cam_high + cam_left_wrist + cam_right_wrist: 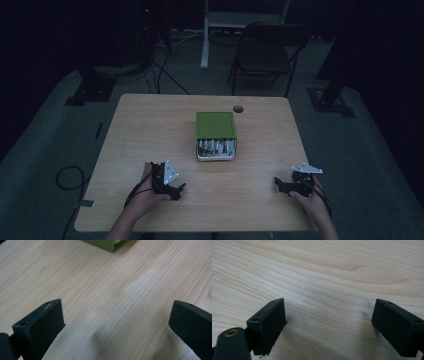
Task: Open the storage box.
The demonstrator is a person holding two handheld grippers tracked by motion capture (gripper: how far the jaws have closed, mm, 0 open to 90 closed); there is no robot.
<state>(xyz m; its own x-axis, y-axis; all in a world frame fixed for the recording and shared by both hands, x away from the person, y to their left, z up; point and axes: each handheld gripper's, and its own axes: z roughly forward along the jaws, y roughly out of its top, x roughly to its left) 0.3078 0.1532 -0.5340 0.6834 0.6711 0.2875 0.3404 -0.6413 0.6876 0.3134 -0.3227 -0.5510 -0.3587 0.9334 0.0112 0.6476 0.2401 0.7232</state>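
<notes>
A green box [215, 135] sits at the middle of the wooden table [150, 130], its near end open on a white tray of several batteries [216, 147]. My left gripper [180, 190] rests on the table near the front left, held in a hand, jaws wide apart with bare wood between them [116, 315]. A corner of the green box [106, 244] shows at the top of the left gripper view. My right gripper [276, 184] lies near the front right, also open over bare wood [329, 312].
A round cable hole [238, 108] is in the table near the far edge. Behind the table stand a dark folding chair [265, 50] and a white stand leg [205, 35]. Cables [67, 177] lie on the floor at the left.
</notes>
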